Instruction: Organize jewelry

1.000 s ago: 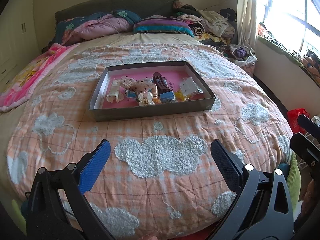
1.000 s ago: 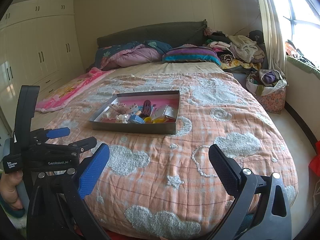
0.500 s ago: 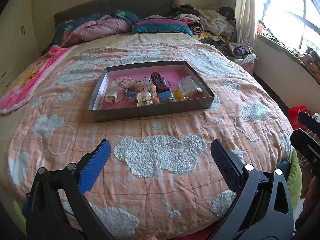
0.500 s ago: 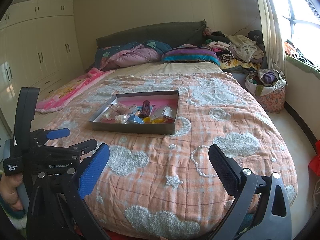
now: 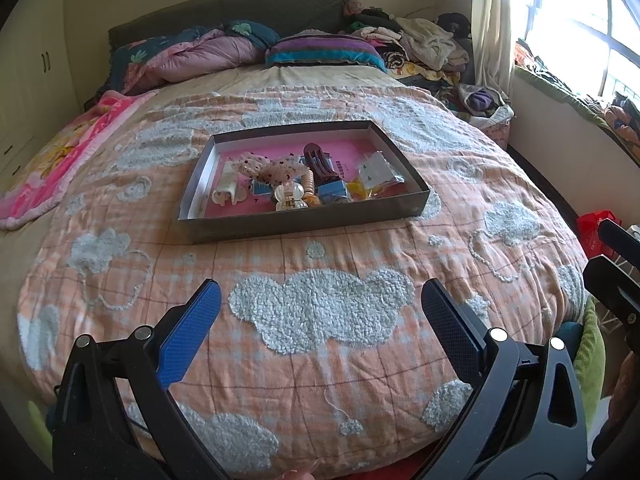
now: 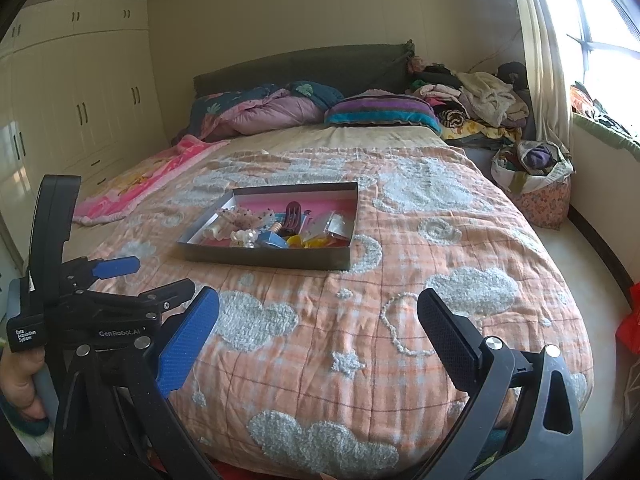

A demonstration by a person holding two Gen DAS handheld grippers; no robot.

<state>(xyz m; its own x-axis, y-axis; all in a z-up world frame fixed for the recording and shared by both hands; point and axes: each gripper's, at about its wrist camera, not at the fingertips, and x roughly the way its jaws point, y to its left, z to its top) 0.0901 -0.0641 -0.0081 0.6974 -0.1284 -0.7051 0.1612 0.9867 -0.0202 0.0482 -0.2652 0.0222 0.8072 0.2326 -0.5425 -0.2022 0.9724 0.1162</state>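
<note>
a shallow rectangular tray with thin grey metallic-looking walls and a pink floor sits on the middle of the bed, on a quilted peach plaid bedspread stitched with fluffy grey-white cloud patches. inside the tray, bunched toward its near half, lies the jewelry and hair bits: a dark brown claw clip with long teeth, a cream plastic clip at the left, a frilly dotted pink bow, a ribbed orange coil, a small blue box and a clear crinkly packet at the right; finer pieces are too small to tell. the left gripper hangs low over the foot of the bed, aimed at the tray but well apart from it, its fingers spread wide with nothing between them, one blue textured pad and one dark pad. the right gripper hovers likewise, off to the tray's right-hand corner, fingers wide and empty; in its view the left gripper's black body shows at the left edge with a hand wrapped round its handle. compared with a second ago the tray sits slightly higher and smaller in both views, the grippers having eased back a touch, their spread unchanged
</note>
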